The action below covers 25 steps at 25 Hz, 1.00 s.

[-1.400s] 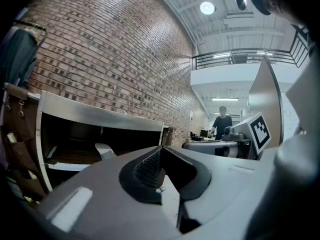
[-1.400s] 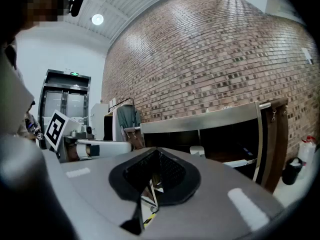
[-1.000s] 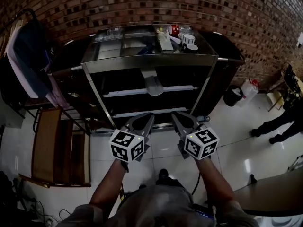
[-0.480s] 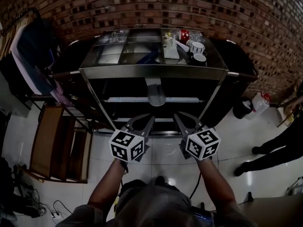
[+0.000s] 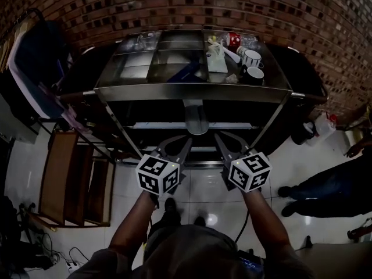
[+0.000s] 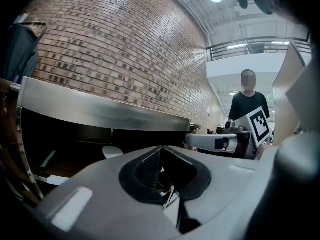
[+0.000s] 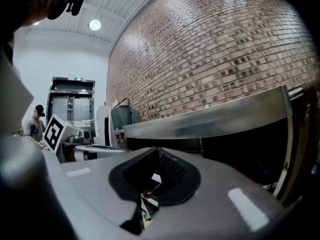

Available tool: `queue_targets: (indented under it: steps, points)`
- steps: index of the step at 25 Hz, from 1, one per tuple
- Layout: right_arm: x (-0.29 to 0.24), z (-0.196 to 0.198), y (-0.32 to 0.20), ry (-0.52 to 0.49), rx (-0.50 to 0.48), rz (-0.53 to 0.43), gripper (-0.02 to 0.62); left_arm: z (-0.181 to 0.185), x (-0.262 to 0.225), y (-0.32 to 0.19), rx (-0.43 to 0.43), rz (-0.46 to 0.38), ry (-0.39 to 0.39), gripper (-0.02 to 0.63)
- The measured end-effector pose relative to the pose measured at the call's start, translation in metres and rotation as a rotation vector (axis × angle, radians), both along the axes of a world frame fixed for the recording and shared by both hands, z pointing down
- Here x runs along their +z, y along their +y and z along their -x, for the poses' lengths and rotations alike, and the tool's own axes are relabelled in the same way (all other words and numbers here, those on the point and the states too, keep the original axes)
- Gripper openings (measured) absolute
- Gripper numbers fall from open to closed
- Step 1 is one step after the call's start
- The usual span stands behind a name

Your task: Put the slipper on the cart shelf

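**Slipper lying on the cart's middle shelf, both grippers clenched and empty**

Nearest in the head view, the person's forearms reach toward 12 o'clock over the pale tiled floor [image 5: 203, 186]. The left gripper [image 5: 183, 143] and the right gripper [image 5: 220, 138] are held side by side, just apart from each other. They sit low in front of the cart, roughly level with its bottom rail. Each gripper's own view shows its jaws pressed together at the tips with nothing between them. Both point at the cart's dark open front.

At 9 o'clock from the grippers a wooden frame [image 5: 68, 182] stands on the floor. At 3 o'clock a bystander's dark legs [image 5: 314, 186] show on the tiles.

Straight ahead at 12 o'clock stands the steel cart [image 5: 192, 92]. The grey slipper [image 5: 196, 118] lies on its middle shelf, near the centre. Its toe hangs slightly over the shelf's front edge, and it is well apart from both grippers. In the left gripper view it shows as a pale rounded shape [image 6: 112, 151] under the cart's bright top rim.

Farther on, the cart's top is split into compartments. A striped mug [image 5: 251, 58] and a red item [image 5: 234, 39] sit at about 1 o'clock. At 10 o'clock, garments [image 5: 32, 68] hang on a rack beside the cart. Behind everything is the brick wall [image 5: 174, 4].
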State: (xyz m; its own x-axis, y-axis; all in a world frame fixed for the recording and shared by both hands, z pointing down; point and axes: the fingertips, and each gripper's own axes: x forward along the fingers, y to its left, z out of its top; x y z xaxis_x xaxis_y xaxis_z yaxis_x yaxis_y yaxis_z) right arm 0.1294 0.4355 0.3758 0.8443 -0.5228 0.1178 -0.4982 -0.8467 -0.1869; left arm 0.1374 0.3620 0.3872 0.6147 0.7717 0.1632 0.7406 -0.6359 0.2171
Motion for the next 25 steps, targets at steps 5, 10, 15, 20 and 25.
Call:
queue_targets:
  steps: [5, 10, 15, 20, 25]
  points:
    - [0.003, -0.036, -0.014, -0.009, 0.035, 0.018, 0.0, -0.04, 0.002, -0.016, 0.03, 0.004, 0.002, 0.007]
    - [0.013, -0.069, -0.032, -0.041, 0.08, 0.036, 0.0, -0.078, 0.008, -0.03, 0.07, 0.019, -0.014, 0.007]
    - [0.025, -0.091, -0.044, -0.082, 0.114, 0.062, 0.0, -0.102, 0.021, -0.037, 0.105, 0.016, -0.035, 0.006]
    - [0.043, -0.105, -0.048, -0.12, 0.104, 0.096, 0.0, -0.117, 0.038, -0.04, 0.09, 0.0, -0.059, 0.006]
    - [0.068, -0.125, -0.04, -0.163, 0.092, 0.11, 0.0, -0.124, 0.051, -0.037, 0.06, -0.009, -0.075, 0.006]
